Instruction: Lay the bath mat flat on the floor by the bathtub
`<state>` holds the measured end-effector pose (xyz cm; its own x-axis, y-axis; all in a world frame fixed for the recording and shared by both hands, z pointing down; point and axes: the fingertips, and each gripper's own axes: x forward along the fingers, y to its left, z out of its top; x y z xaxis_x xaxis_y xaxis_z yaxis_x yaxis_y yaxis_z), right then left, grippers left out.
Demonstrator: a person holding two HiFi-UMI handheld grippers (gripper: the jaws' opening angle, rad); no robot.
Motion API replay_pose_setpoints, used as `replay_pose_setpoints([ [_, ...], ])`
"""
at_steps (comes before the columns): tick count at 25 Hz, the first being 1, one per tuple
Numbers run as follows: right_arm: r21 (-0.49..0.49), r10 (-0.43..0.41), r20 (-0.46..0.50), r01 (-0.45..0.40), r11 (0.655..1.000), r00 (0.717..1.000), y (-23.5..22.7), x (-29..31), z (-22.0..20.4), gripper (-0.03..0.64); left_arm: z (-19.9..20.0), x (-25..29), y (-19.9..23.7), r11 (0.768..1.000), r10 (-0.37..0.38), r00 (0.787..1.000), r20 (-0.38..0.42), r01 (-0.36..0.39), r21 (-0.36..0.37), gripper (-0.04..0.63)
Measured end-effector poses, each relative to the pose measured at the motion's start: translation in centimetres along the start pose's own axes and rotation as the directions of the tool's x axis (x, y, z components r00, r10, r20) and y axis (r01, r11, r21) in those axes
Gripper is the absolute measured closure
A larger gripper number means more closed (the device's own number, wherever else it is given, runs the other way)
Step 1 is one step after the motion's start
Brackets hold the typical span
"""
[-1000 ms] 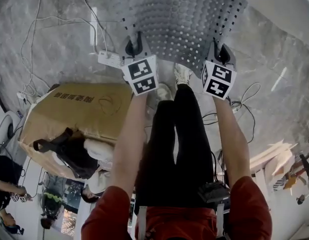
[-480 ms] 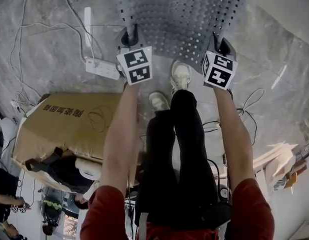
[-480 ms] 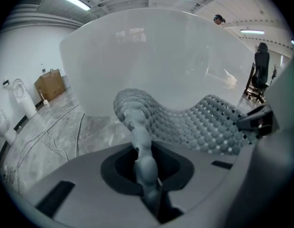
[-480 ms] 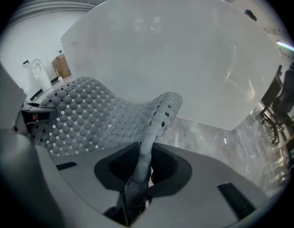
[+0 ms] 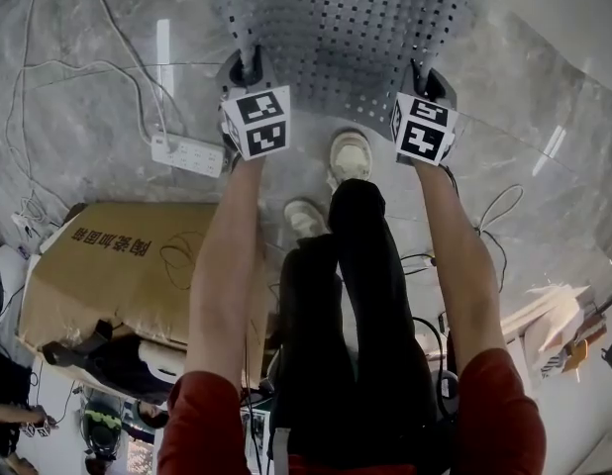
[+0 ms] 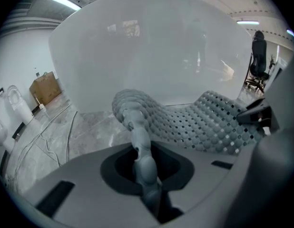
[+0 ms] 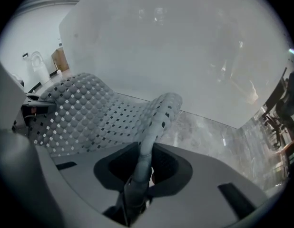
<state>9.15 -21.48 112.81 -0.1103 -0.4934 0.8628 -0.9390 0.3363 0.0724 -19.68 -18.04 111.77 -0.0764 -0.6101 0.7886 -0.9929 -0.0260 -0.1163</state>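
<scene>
Jaws of the left gripper point(image 6: 146, 172) and right gripper point(image 7: 136, 177) each clamp a near corner of the bath mat point(image 5: 341, 38), which sags ahead before the bathtub point(image 6: 151, 46). The head view alone shows a power strip point(image 5: 187, 154) left of the left jaws.

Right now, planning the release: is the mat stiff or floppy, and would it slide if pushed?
Probably floppy: the mat humps and sags between the left claw and right claw. Likely light, since two edge pinches carry it. Its bumpy, holed surface may grip the floor.
</scene>
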Motion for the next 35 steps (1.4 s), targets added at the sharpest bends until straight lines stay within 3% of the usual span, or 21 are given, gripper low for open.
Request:
replay_pose_setpoints([
  [6, -0.014, 0.009, -0.029, -0.01, 1.0, 1.0, -0.3, 2.5, -1.7, 0.525, -2.1, 2.6, -0.8, 0.998, -0.019, 1.0, -0.023, 0.02, 0.051, 0.545],
  [15, 0.062, 0.006, -0.103, 0.0, 0.998, 0.995, -1.7, 5.4, -4.9, 0.5, -4.8, 5.6, 0.6, 0.997, 0.021, 0.996, -0.087, -0.014, 0.071, 0.528],
  [21, 0.082, -0.006, -0.127, 0.017, 0.996, 0.992, -2.8, 6.4, -6.2, 0.466, -6.4, 7.6, 1.8, 1.0, 0.0, 0.99, -0.138, 0.0, 0.004, 0.497],
  [24, 0.102, -0.004, -0.129, 0.017, 0.995, 0.992, -3.0, 6.9, -6.5, 0.446, -7.2, 8.3, 2.6, 1.0, -0.004, 0.988, -0.154, 0.001, -0.023, 0.472],
  [29, 0.107, 0.004, -0.127, 0.009, 0.994, 0.992, -3.3, 7.2, -6.5, 0.416, -7.9, 9.1, 3.3, 1.0, -0.002, 0.98, -0.2, 0.002, 0.002, 0.393],
  [35, 0.122, 0.024, -0.095, -0.012, 0.992, 0.995, -3.8, 6.6, -6.6, 0.372, -8.7, 9.2, 4.5, 0.998, -0.006, 0.967, -0.255, -0.011, -0.064, 0.296],
])
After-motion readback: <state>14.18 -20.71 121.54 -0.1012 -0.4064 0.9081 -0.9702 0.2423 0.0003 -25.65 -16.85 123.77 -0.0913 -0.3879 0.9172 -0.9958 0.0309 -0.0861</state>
